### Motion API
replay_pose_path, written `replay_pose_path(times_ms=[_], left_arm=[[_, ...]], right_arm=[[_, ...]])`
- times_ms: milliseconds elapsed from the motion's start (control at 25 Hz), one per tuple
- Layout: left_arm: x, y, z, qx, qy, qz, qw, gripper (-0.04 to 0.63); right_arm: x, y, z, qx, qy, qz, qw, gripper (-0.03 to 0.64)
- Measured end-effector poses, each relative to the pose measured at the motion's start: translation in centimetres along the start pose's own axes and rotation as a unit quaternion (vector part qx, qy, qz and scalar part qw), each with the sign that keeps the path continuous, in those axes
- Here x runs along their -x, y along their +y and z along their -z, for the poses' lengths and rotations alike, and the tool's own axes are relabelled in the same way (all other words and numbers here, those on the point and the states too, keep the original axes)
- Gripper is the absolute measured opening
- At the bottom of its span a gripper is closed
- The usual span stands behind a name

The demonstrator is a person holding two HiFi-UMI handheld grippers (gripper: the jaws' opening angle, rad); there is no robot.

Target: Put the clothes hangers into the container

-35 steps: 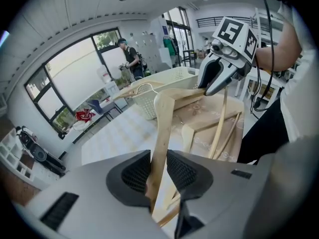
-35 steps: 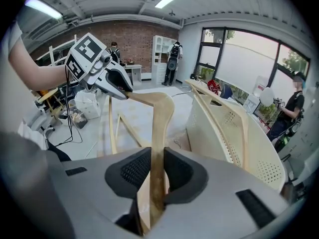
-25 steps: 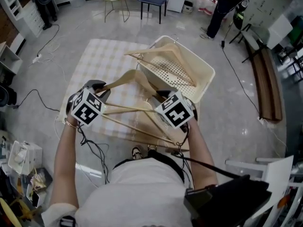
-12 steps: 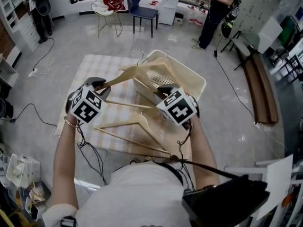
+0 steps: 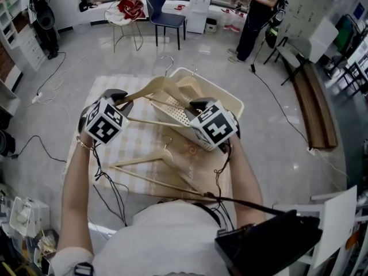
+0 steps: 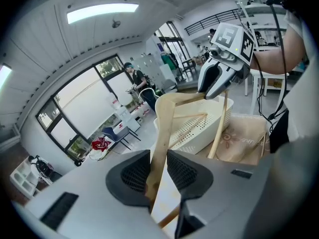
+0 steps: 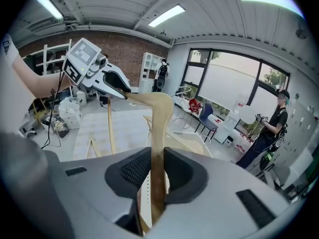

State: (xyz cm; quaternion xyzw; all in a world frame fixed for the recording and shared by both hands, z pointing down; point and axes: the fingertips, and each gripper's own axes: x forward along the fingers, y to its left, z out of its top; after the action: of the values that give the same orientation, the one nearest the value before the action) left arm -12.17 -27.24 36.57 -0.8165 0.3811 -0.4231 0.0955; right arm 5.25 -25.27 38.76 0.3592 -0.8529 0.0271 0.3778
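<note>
I hold one pale wooden hanger (image 5: 155,88) by its two ends, lifted above the near side of the white perforated basket (image 5: 234,103). My left gripper (image 5: 119,98) is shut on its left arm (image 6: 160,143). My right gripper (image 5: 199,104) is shut on the right arm (image 7: 158,133). The hanger's metal hook (image 5: 167,61) points away from me. Another hanger (image 5: 190,87) lies inside the basket. A third hanger (image 5: 158,157) lies flat on the checked mat (image 5: 98,91), nearer to me.
The mat and basket sit on a shiny grey floor. Cables (image 5: 49,82) trail at the left. At the back stand a dark chair (image 5: 164,17) and a person (image 5: 256,16). A long wooden bench (image 5: 319,108) runs along the right.
Both grippers have risen and moved away from me with the hanger, from over the mat to over the basket's near side. The hanger on the mat has stayed put.
</note>
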Motion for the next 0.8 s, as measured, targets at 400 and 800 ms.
replay_pose_path(times_ms=[400,800], left_arm=[[-4.7,0.2,-2.3,-0.015,0.018,0.014,0.9996,0.104],[-8.3,0.0,-4.0,-0.034,0.038,0.024,0.9984,0.104]], right_arm=[[-1.6,-4.1,2.2,-0.025,0.002,0.003,1.000,0.087],[-3.4,-7.0,4.5,-0.054,0.000,-0.016,0.998,0.087]])
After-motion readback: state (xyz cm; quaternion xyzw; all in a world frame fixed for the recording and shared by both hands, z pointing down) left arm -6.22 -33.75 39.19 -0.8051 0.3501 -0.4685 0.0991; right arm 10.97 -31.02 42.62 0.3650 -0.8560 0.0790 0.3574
